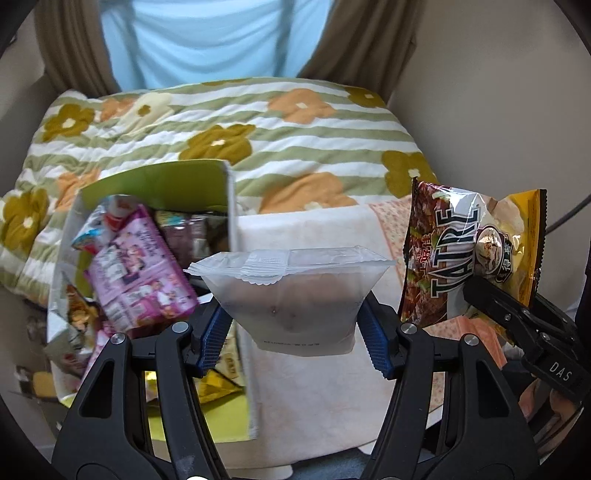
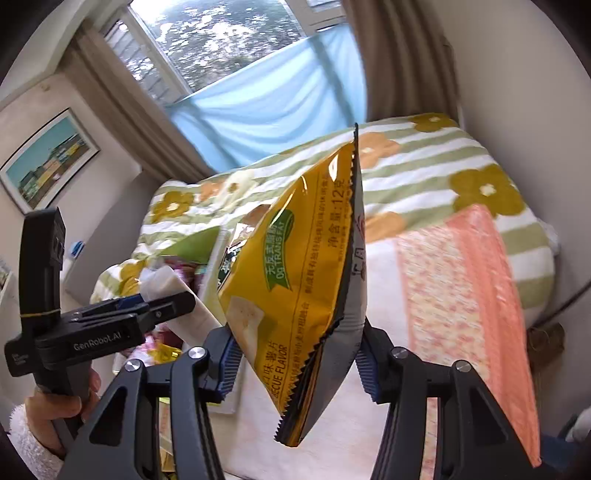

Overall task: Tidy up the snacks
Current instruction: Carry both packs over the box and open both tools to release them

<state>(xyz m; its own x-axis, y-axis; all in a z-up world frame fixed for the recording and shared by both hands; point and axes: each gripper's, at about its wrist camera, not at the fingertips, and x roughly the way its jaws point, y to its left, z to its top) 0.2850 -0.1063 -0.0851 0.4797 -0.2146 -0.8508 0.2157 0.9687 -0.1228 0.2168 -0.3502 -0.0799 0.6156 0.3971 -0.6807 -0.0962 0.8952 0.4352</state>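
Snack bag [image 1: 469, 254], right of frame: "TATRE". Its yellow back, right wrist view: "0g TRANS FAT", "12", "ECUE FLAVOR". Left gripper [image 2: 177, 304] body, lower left: "GenRobot.AI"; right gripper [image 1: 476, 291] body, lower right: "DAS".

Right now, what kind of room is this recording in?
Probably a bedroom: a bed under a floral quilt, a curtained window, and a framed picture on the wall.

left gripper [image 1: 295, 321]: tilted down, pads clamped on packet | right gripper [image 2: 299, 365]: tilted down, pads clamped on bag | hand [image 2: 55, 410]: gripping left handle
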